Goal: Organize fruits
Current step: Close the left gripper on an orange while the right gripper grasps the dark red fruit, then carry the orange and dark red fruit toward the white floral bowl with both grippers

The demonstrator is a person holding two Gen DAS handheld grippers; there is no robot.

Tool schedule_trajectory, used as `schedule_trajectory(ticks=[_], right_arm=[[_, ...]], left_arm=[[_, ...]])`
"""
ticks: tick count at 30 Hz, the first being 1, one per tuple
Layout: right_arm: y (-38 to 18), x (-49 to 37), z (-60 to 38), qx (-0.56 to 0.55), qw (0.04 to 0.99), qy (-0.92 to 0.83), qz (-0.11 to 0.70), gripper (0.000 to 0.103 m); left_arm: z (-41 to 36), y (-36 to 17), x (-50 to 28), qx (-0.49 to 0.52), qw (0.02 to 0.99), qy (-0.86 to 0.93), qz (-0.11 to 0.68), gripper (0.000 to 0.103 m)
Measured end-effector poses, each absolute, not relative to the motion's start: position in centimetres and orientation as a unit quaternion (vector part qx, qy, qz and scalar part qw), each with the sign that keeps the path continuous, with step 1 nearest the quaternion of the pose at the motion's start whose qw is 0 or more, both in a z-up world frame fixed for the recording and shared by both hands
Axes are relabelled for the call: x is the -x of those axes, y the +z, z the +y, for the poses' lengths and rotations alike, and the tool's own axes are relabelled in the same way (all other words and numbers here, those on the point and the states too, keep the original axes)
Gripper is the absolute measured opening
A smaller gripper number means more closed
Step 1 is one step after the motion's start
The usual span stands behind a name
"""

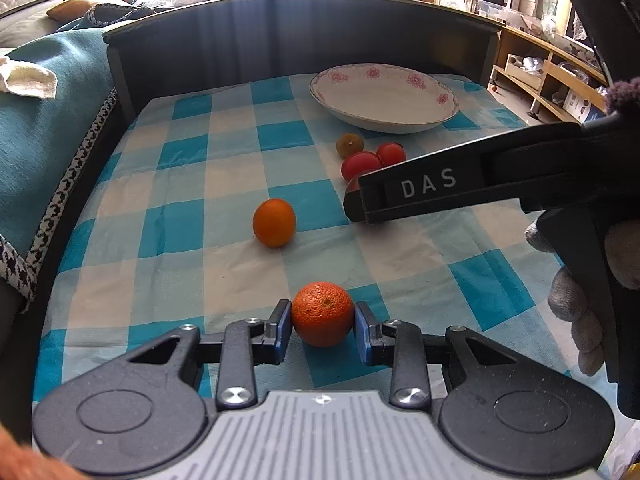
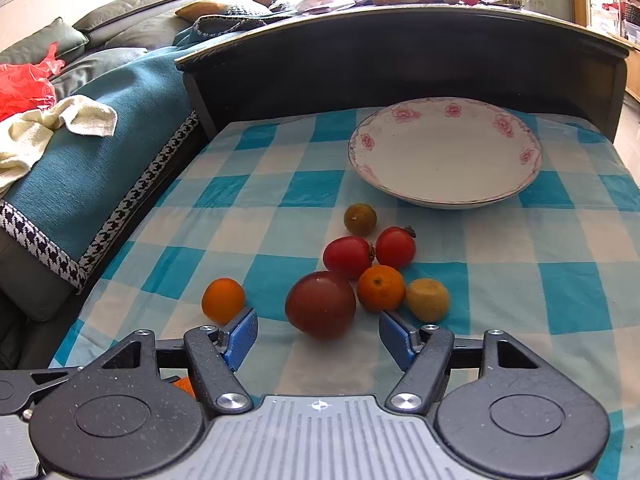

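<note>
My left gripper (image 1: 322, 326) is clamped on a rough-skinned orange (image 1: 322, 313): both blue pads touch its sides, near the front edge of the table (image 1: 224, 264), which is covered in a blue and white check cloth. Can't tell if the orange is lifted or resting on the cloth.

My right gripper (image 2: 318, 332) is spread wide, nothing between the pads. It sits low over the cloth just short of the dark red round fruit (image 2: 320, 305), which lines up between the two fingers but touches neither. In the left wrist view the right gripper shows side-on, black body marked DAS, with my gloved hand (image 1: 576, 312) on its handle at the right edge.

Smooth orange (image 2: 223, 300) lies alone just off the right gripper's left fingertip, toward the table's left side, apart from the cluster.

Cluster near mid-table, right of centre:
- small mandarin (image 2: 380, 288) touching the dark red fruit's right side
- yellowish fruit (image 2: 428, 299) just right of the mandarin
- two red tomatoes (image 2: 370, 254) behind those, side by side and touching
- small olive-brown fruit (image 2: 360, 219) behind the tomatoes, nearest the plate

White plate with pink flower rim (image 2: 400, 114) stands toward the far right corner of the table, holding nothing. It is close to the cluster but not touching.

Dark raised board (image 2: 400, 60) runs along the table's far edge. A teal blanket (image 2: 100, 184) with a houndstooth border hangs beside the left edge, a cream towel (image 2: 60, 124) on it.
</note>
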State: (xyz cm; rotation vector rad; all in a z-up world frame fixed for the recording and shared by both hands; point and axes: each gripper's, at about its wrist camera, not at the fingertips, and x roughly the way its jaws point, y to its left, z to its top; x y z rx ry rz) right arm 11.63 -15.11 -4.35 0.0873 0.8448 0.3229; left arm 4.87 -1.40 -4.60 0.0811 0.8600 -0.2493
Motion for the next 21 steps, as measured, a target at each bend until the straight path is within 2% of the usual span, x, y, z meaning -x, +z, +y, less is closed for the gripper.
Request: schedule_trajectory(ticks=[5, 11, 21], right_arm=[[-5.0, -12.4, -14.7, -0.044, 0.896, 0.16, 0.411, 0.058], [-5.0, -12.7, -14.4, -0.026, 0.897, 0.15, 0.416, 0.037], [-4.3, -11.5, -15.5, -0.031, 0.892, 0.145, 0.427, 0.034]], left_arm=[[-1.1, -4.8, -5.0, -0.032, 0.9, -0.118, 0.419, 0.041], [-1.2, -4.7, -4.9, -0.033, 0.9, -0.118, 0.419, 0.041], [-1.2, -4.4, -5.8, -0.034, 0.897, -0.109, 0.428, 0.041]])
